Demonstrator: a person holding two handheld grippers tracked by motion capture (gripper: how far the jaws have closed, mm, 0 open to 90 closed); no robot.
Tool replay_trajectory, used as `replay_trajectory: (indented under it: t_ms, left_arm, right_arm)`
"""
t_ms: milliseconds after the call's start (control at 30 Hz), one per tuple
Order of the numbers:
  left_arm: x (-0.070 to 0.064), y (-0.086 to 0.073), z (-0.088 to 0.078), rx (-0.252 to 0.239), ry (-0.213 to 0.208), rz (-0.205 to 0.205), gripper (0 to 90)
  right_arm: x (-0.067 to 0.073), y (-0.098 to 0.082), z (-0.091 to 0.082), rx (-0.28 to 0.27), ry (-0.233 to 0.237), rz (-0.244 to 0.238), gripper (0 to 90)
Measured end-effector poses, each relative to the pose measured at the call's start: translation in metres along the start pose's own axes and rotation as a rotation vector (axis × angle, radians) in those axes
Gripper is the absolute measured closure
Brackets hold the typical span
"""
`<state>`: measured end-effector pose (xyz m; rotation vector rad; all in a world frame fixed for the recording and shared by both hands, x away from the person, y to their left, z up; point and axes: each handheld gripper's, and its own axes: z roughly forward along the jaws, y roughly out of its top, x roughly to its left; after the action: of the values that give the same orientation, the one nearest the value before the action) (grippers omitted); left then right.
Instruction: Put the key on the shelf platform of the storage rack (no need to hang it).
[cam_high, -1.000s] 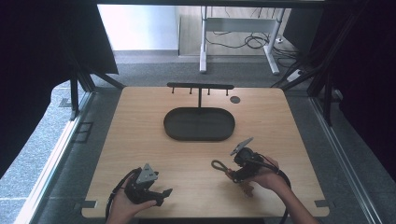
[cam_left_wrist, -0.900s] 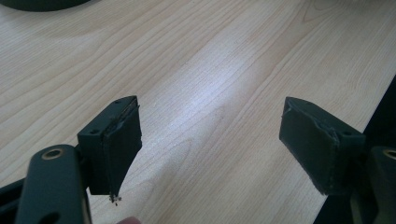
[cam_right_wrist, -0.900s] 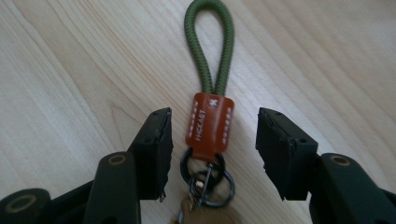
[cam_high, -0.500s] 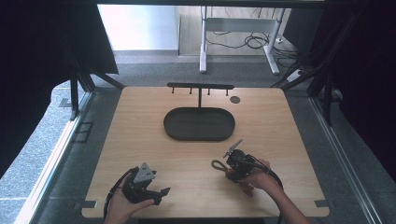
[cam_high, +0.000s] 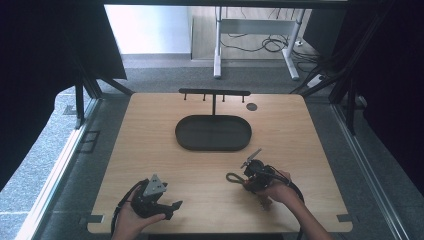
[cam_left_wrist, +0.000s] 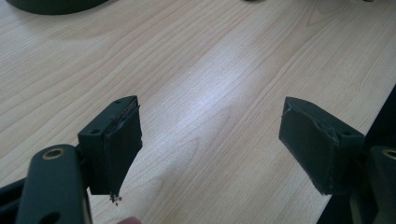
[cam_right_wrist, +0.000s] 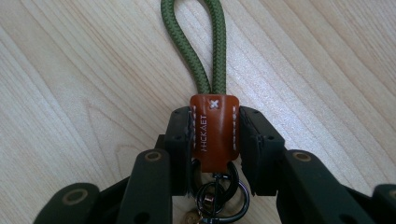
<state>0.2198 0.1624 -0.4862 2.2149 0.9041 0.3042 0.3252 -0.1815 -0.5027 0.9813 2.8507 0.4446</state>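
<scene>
A keychain with an olive-green rope loop, a brown leather tab and dark metal rings is clamped by my right gripper, whose jaws are shut on the leather tab. In the high view that right gripper sits at the table's front right, and the rope loop sticks out to its left over the wood. My left gripper rests at the front left, held in a hand. Its jaws stand wide apart in the left gripper view, with bare wood between them.
A dark oval tray lies mid-table. Behind it stands a black T-shaped rack with small hooks. A small dark disc lies near the back right. The wooden table ends close beneath both hands.
My right gripper has shifted a little left and nearer the front edge with the keychain. The left gripper has barely moved.
</scene>
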Motion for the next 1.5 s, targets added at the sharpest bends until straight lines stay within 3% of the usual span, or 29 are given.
replay_trajectory:
  t_ms: [233, 733, 1500]
  left_arm:
    - [0.000, 0.000, 0.002, 0.008, 0.000, 0.001, 21.8]
    - [0.001, 0.000, -0.001, -0.002, 0.005, -0.007, 21.8]
    - [0.001, 0.000, -0.002, -0.006, 0.002, -0.006, 21.8]
  right_arm:
    - [-0.001, 0.004, -0.003, 0.022, 0.002, -0.018, 67.1]
    - [0.003, 0.013, -0.058, -0.070, -0.020, -0.062, 67.2]
    - [0.000, 0.024, -0.089, -0.108, -0.045, -0.089, 67.1]
